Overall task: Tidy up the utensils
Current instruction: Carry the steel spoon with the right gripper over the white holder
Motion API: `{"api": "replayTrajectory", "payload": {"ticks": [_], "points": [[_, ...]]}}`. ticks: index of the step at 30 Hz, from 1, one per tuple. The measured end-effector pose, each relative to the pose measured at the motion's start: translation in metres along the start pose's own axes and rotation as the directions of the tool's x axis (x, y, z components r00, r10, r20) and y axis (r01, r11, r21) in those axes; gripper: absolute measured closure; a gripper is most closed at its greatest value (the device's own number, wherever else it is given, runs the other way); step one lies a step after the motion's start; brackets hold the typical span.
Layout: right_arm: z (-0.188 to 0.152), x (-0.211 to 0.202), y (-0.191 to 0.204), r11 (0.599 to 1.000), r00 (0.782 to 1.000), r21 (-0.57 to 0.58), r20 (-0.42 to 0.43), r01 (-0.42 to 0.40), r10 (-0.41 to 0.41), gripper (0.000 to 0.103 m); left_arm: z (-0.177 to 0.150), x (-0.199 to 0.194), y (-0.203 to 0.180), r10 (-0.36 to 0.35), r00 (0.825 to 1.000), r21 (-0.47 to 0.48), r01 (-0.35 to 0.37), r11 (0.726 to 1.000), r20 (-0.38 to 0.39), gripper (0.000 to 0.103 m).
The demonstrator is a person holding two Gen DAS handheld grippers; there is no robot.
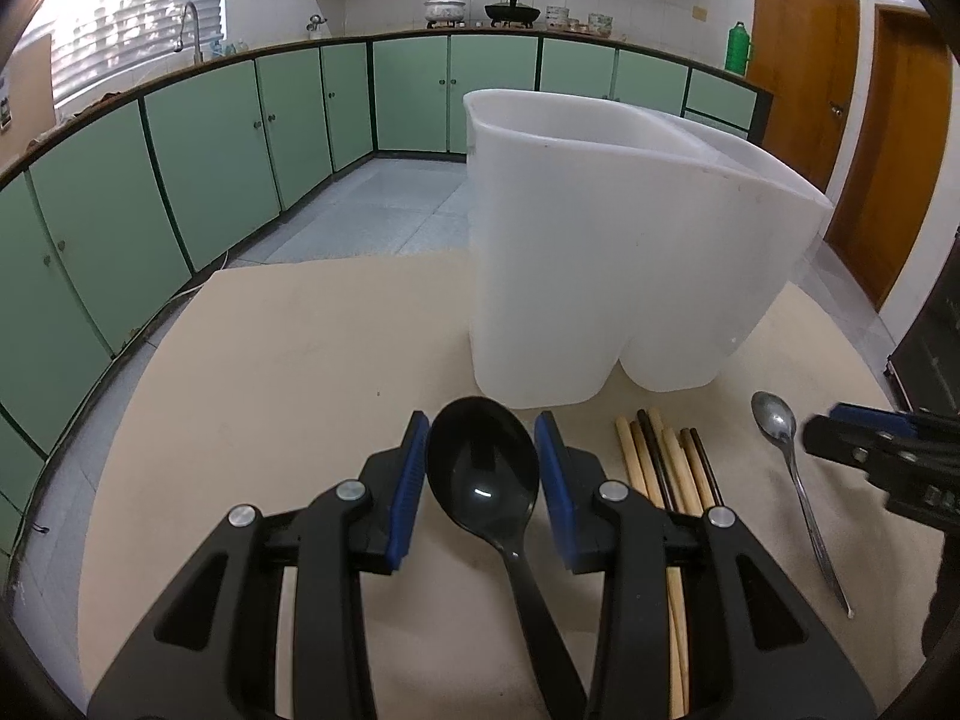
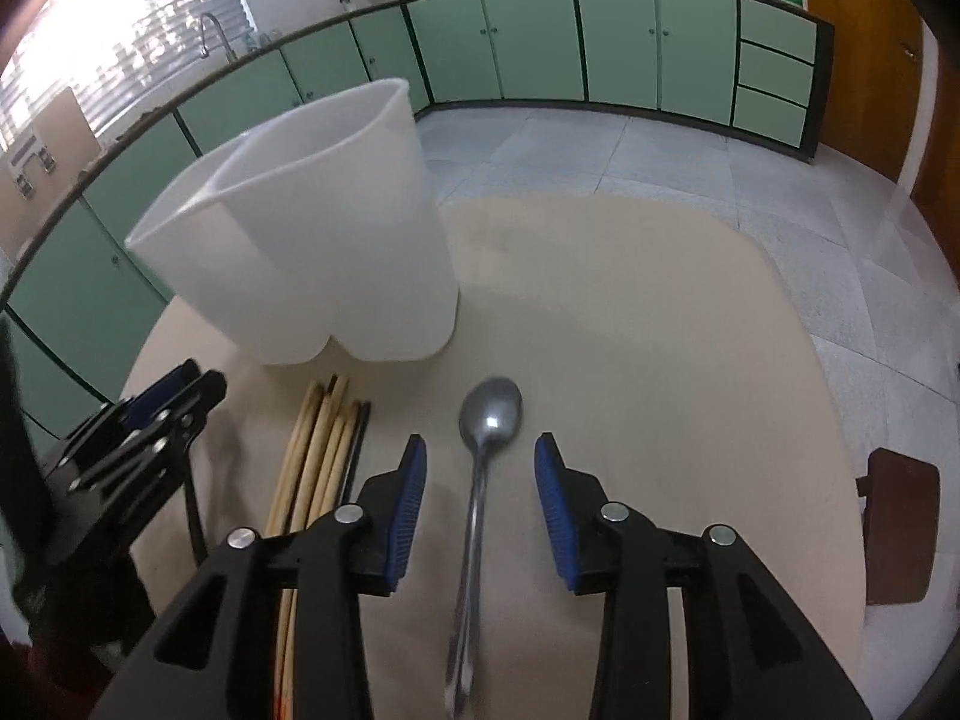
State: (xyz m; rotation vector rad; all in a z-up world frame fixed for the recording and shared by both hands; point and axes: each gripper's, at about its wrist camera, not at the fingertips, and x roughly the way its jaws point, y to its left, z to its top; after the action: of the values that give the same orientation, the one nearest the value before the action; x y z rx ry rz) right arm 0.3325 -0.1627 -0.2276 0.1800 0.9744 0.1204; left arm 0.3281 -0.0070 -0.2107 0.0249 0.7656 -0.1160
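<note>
Currently you're at pre-grasp on both sides. Left gripper (image 1: 483,468) is spread around the black spoon (image 1: 483,468) bowl, pads just beside it, not clamped. Right gripper (image 2: 480,480) is spread astride the metal spoon (image 2: 489,414) neck. Both lie on the table (image 1: 288,360), chopsticks (image 1: 663,462) between them, holder (image 1: 600,252) beyond. Next: close, lift, drop in holder.

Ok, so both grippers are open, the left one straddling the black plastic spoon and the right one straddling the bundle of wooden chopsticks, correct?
Not quite. The right gripper straddles the long-handled metal spoon, as the right wrist view shows; the bundle of wooden chopsticks lies to its left. The rest holds: both are open, and the left gripper straddles the black plastic spoon.
</note>
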Motion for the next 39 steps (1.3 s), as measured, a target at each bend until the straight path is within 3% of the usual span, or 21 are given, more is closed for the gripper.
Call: {"api": "replayTrajectory", "payload": {"ticks": [5,7,10,13,15,16,22,28,33,39], "points": [[0.004,0.024,0.003,0.999,0.998,0.029,-0.054,0.040,-0.039,0.067,-0.001,0.000,-0.001,0.005,1.000,0.002,-0.005,1.000,0.003,0.068],[0.003,0.024,0.009,0.995,0.994,-0.011,-0.035,0.101,-0.101,0.076,-0.003,-0.001,-0.001,0.009,1.000,0.004,-0.009,1.000,0.004,0.068],[0.001,0.023,0.012,0.995,0.995,-0.018,-0.024,0.100,-0.101,0.079,-0.004,-0.002,0.000,0.011,1.000,0.001,-0.011,1.000,0.004,0.068],[-0.002,0.017,0.007,0.998,0.998,0.006,-0.004,0.057,-0.057,0.081,-0.004,-0.005,0.000,0.011,1.000,-0.005,-0.011,1.000,0.011,0.068],[-0.006,0.005,0.001,0.999,0.999,0.024,0.042,-0.030,0.029,0.098,-0.003,-0.008,-0.001,0.008,1.000,-0.008,-0.008,1.000,0.023,0.068],[-0.007,0.000,0.000,0.999,0.997,0.024,0.062,-0.049,0.047,0.100,-0.003,-0.011,0.000,0.006,0.999,-0.010,-0.005,1.000,0.032,0.068],[-0.019,-0.023,-0.002,0.989,0.982,-0.019,0.122,-0.144,0.145,0.100,-0.001,-0.027,0.003,-0.012,0.996,-0.023,0.015,1.000,0.088,0.068],[-0.025,-0.044,-0.002,0.984,0.965,-0.028,0.188,-0.178,0.180,0.100,0.004,-0.041,-0.001,-0.031,0.991,-0.011,0.033,0.999,0.130,0.068],[-0.008,-0.095,0.003,0.980,0.925,-0.084,0.325,-0.180,0.198,0.100,0.024,-0.068,0.002,-0.045,0.973,-0.014,0.049,0.999,0.226,0.068],[0.028,-0.143,0.010,0.972,0.846,-0.133,0.478,-0.196,0.236,0.100,0.075,-0.100,-0.003,-0.064,0.925,-0.008,0.072,0.997,0.375,0.068]]}}
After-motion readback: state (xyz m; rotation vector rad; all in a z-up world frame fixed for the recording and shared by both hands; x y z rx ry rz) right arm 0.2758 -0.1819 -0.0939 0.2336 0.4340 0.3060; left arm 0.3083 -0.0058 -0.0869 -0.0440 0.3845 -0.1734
